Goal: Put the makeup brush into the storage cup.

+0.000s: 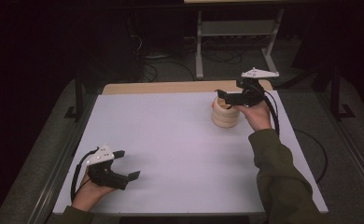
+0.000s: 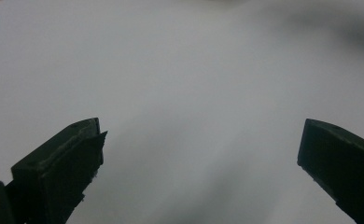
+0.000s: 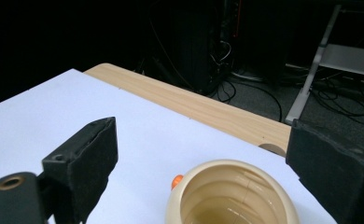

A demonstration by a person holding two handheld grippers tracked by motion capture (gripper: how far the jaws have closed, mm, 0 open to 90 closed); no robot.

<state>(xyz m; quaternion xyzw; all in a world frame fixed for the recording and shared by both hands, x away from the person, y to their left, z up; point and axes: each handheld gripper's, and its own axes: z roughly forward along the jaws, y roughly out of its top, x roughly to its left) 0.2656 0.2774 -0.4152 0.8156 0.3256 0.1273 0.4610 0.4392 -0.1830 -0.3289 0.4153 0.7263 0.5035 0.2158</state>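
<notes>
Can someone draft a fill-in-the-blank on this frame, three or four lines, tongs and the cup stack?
1. The right tongs hover over the beige cup stack with jaws ____.
2. The left tongs sit near the table's ____ left corner, jaws spread over the bare white mat.
3. In the right gripper view, a small ____ object peeks out beside the cup stack rim.
4. Beyond the mat's far edge shows a strip of ____ tabletop.

Missing words: open; near; orange; wooden
</notes>
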